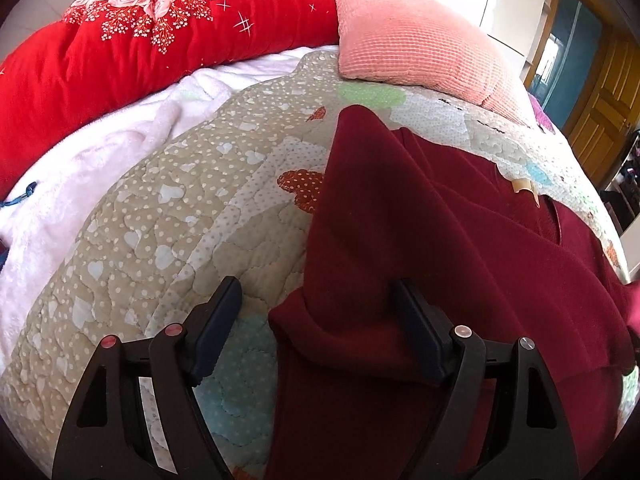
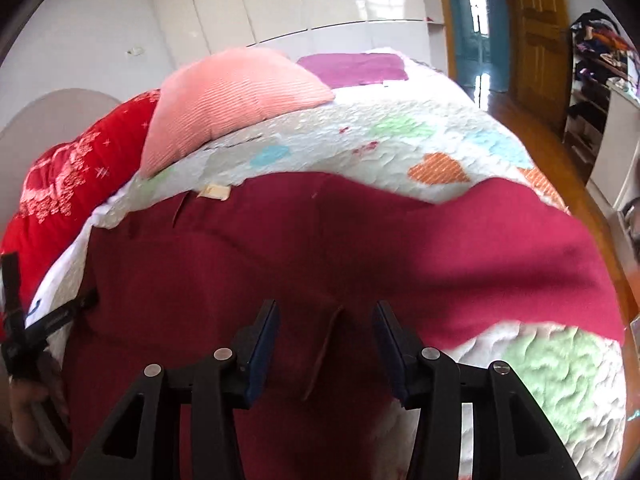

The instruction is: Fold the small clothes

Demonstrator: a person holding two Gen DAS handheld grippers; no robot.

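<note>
Nearest the cameras, the left tongs (image 1: 316, 312) stood wide open, with a raised fold of the maroon garment (image 1: 440, 240) between the jaws but no pad pressing it. The right tongs (image 2: 326, 332) were open too, straddling a small upright ridge of the same cloth.

The likely risk: either pair might close on several layers at once, or snag the quilted bedspread (image 1: 160, 220) underneath, dragging the whole piece askew.

The garment lay flat on the bedspread, short of the pink pillow (image 1: 412, 40). Its long axis appeared to run from the tongs toward that pillow, the tan label (image 1: 524, 189) marking the neck at the far end.
</note>
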